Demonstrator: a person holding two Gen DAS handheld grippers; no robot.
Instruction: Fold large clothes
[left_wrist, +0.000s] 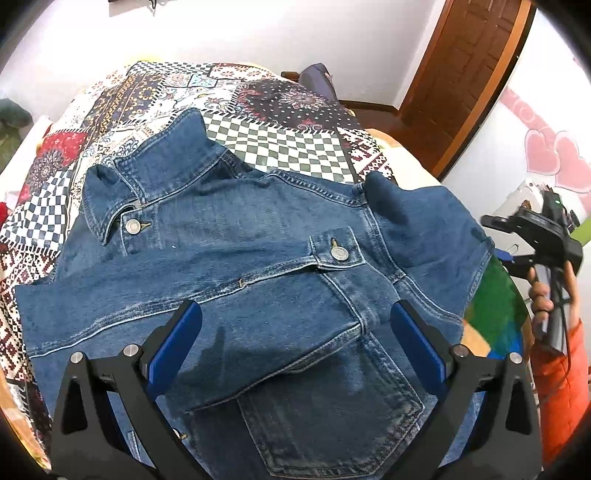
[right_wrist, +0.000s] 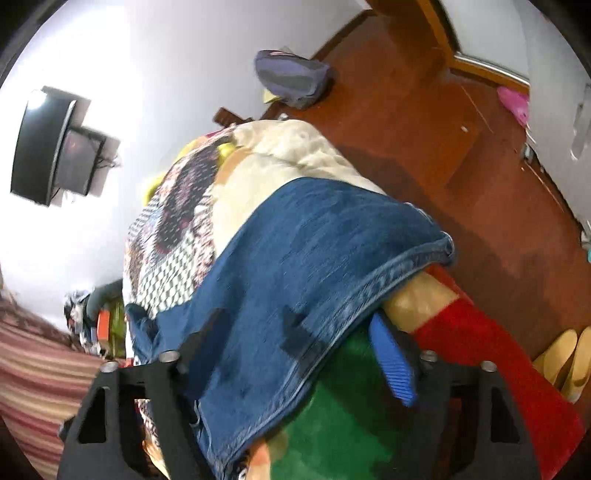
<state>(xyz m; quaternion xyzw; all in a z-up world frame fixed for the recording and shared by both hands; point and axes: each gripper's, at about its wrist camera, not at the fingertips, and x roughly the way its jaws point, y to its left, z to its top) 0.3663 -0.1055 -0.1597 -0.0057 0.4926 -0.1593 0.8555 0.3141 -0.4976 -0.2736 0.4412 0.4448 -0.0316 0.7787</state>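
Observation:
A blue denim jacket (left_wrist: 229, 236) lies spread front-up on a patchwork quilt (left_wrist: 288, 151), collar to the far left, one sleeve folded across its chest. My left gripper (left_wrist: 295, 328) hovers open above the lower front, its blue pads (left_wrist: 173, 343) wide apart and holding nothing. At the right, a hand in an orange sleeve (left_wrist: 561, 376) holds my right gripper (left_wrist: 506, 256) beside the jacket's edge. In the right wrist view the right gripper (right_wrist: 297, 317) is open. The jacket's hemmed edge (right_wrist: 295, 266) lies between its fingers, and the blue pad (right_wrist: 391, 362) stands clear of the hem.
A green, red and cream blanket (right_wrist: 332, 424) hangs over the bed's side under the jacket. Beyond lie a red-brown floor (right_wrist: 424, 122), a purple bag (right_wrist: 291, 77), pale slippers (right_wrist: 565, 358), a wooden door (left_wrist: 465, 74) and a wall-mounted screen (right_wrist: 51, 147).

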